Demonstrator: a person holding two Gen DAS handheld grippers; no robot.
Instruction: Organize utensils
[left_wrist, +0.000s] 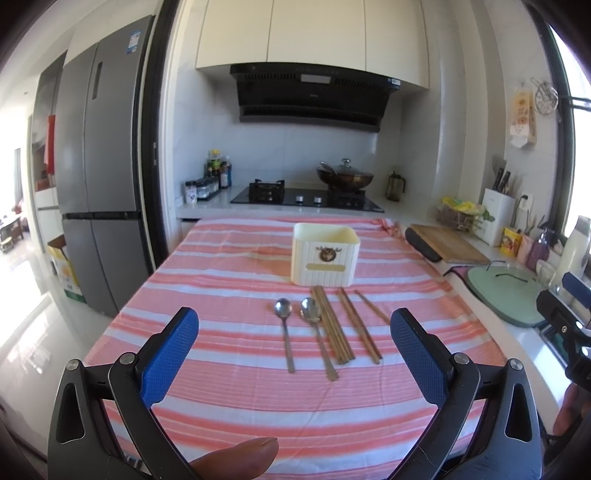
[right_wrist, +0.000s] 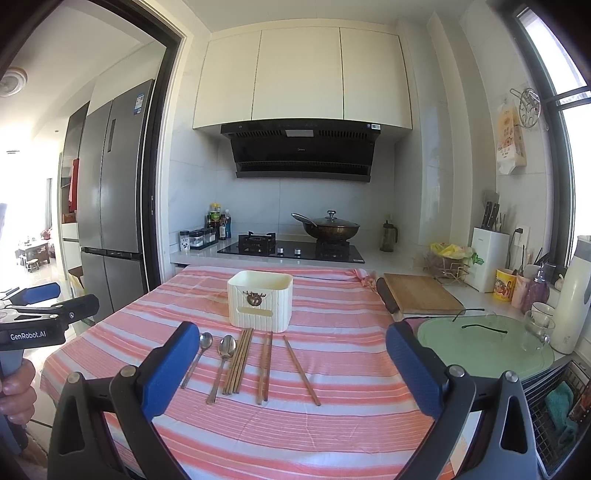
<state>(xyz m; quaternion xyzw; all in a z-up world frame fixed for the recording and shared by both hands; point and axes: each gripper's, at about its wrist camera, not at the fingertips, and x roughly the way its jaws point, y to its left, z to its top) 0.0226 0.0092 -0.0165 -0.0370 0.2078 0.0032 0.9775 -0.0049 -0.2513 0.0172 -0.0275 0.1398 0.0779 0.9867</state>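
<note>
A cream utensil holder (left_wrist: 325, 254) (right_wrist: 260, 301) stands upright on the pink striped cloth (left_wrist: 229, 398) (right_wrist: 332, 424). In front of it lie two metal spoons (left_wrist: 284, 332) (right_wrist: 221, 365), a bundle of wooden chopsticks (left_wrist: 332, 325) (right_wrist: 239, 360), a chopstick pair (left_wrist: 360, 326) (right_wrist: 265, 365) and a single chopstick (left_wrist: 373, 306) (right_wrist: 301, 369). My left gripper (left_wrist: 293, 354) is open and empty, held above the cloth short of the utensils. My right gripper (right_wrist: 291, 365) is open and empty, also short of them.
A wooden cutting board (left_wrist: 447, 243) (right_wrist: 421, 293) and a green glass lid (left_wrist: 506, 291) (right_wrist: 484, 343) lie to the right of the cloth. The stove with a wok (left_wrist: 345, 177) (right_wrist: 330, 229) is behind. A fridge (left_wrist: 99, 184) stands left.
</note>
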